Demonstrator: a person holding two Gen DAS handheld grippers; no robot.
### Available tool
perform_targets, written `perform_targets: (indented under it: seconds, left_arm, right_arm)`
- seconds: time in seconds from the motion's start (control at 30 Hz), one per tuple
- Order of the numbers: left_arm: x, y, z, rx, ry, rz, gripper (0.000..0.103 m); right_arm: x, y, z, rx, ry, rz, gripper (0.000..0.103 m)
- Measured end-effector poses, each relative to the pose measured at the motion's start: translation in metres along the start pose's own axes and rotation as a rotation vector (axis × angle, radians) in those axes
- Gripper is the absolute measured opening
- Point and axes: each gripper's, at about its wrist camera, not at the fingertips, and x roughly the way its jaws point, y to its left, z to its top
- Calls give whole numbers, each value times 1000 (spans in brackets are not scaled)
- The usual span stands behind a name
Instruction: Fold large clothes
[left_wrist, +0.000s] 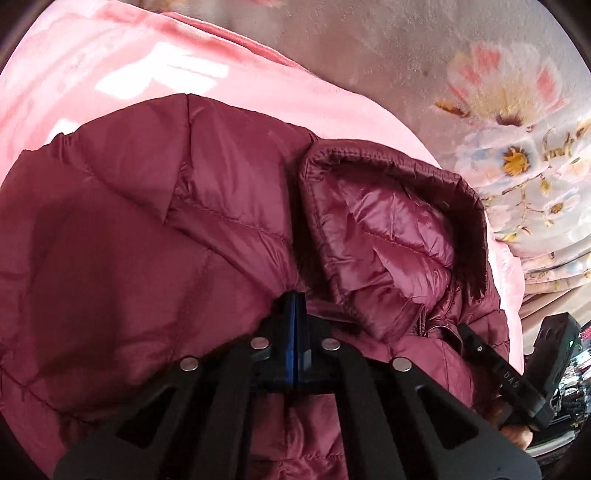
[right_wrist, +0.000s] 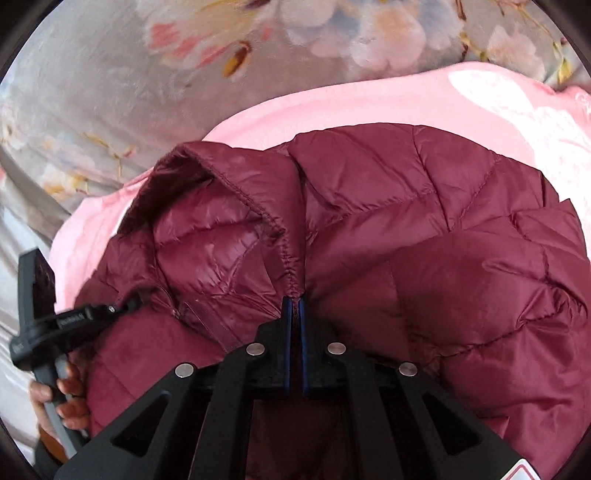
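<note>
Left wrist view: my left gripper (left_wrist: 294, 300) has its two blue-padded fingers (left_wrist: 290, 332) pressed together, with a pinch of the maroon quilted jacket (left_wrist: 129, 240) caught at their tips beside the base of the collar. The collar (left_wrist: 388, 221) stands open just right of the fingers, its shiny lining facing up and the top of a zipper visible below it. The jacket lies spread over a pink blanket (left_wrist: 110, 74), which covers the near part of a bed with a floral bedspread (left_wrist: 517, 147); the floral cloth shows past the blanket's far and right edges. At the right edge of this view my right gripper (left_wrist: 466, 330) reaches onto the jacket on the other side of the collar, angled down, with my right hand (left_wrist: 517, 432) wrapped round its handle.

Right wrist view: my right gripper (right_wrist: 294, 301) shows its fingers (right_wrist: 304, 339) drawn narrow on a fold of jacket fabric at the seam beneath the collar edge. The collar (right_wrist: 207, 229) opens to the left of them; the quilted body (right_wrist: 461, 258) bulges to the right. The pink blanket (right_wrist: 480, 107) rims the jacket on its far side, with the floral bedspread (right_wrist: 92, 92) beyond. At the left edge my left gripper (right_wrist: 131, 304) touches the jacket, its tips hidden in the cloth, and my left hand (right_wrist: 62, 398) grips its handle low down.
</note>
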Motion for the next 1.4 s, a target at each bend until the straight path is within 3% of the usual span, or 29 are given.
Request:
perform_targets:
  seconds: [0.1,0.17,0.27,0.33,0.43,0.53,0.67,0.87,1.2,1.4]
  left_arm:
    - [-11,-8,-2,39,-9,67,0]
    - [-28,-16,-4,80,-46,95,0]
    - [-61,-36,9,136,-136,135,1]
    - [-66,-50,29,133,-165,132,7]
    - [-56,-64,63,79,-183,87,8]
    - [-28,-70,85,42,-150,74,9]
    - [14,-60,74,26,-38,84,8]
    - [31,-33,39,73,0,99,8]
    - [34,-36,22,187,-100,123,8]
    - [36,-47,17,251,-133,195,8]
  right_arm:
    - [-17,3,3,11,-24,-45,5]
    - [-47,12,7,-9,-115,-73,12]
    - [-73,33,30,-53,-212,-77,12]
    - [-71,41,51,-47,-231,-65,12]
    - [-44,47,89,37,-209,3,12]
    - [-12,50,107,60,-181,-42,12]
    - [22,46,93,6,-63,-79,12]
    - [20,36,59,-173,-58,-201,1]
    - [27,29,52,-212,-79,-208,0]
    - [27,28,52,-213,-82,-208,0]
